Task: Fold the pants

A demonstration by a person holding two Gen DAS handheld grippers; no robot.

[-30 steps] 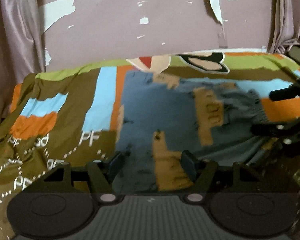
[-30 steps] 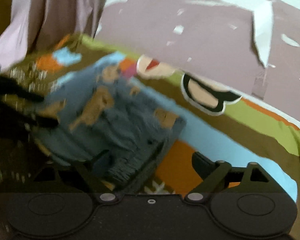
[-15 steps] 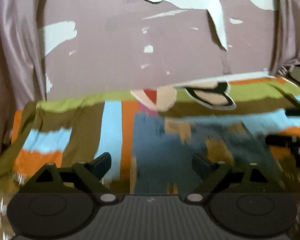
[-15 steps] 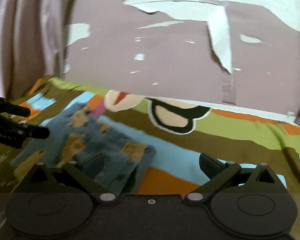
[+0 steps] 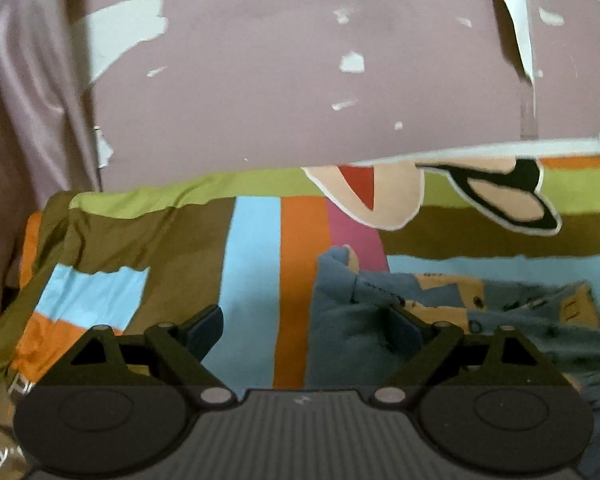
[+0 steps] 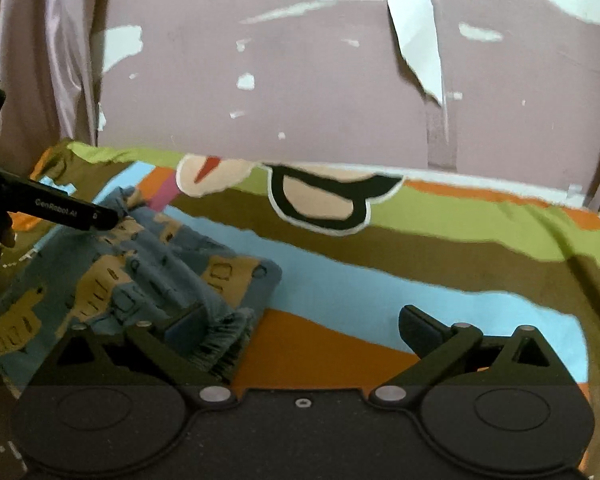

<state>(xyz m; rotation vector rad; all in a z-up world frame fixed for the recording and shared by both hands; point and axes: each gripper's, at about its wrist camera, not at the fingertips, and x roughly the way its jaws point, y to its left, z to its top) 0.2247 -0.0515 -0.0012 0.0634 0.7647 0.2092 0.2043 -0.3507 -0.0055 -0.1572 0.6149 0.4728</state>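
Folded blue pants (image 5: 512, 320) with tan patches lie on a striped bedspread (image 5: 252, 264). My left gripper (image 5: 304, 332) is open over the bedspread at the pants' left edge; its right finger overlaps that edge and nothing is gripped. In the right wrist view the pants (image 6: 140, 276) lie at the lower left. My right gripper (image 6: 302, 328) is open wide, with its left finger over the fringed end of the pants and its right finger over bare bedspread. One of the left gripper's fingers (image 6: 76, 212) reaches in over the pants' far corner.
A mauve wall (image 5: 280, 92) with peeling paint rises right behind the bed. A curtain (image 5: 28, 120) hangs at the left, and another curtain fold shows at the far right. The bedspread (image 6: 440, 280) stretches on to the right of the pants.
The left gripper's jaws spread wider and it slid left off the pants, which now lie at the right of its view. The right gripper rolled level, and its jaws widened.
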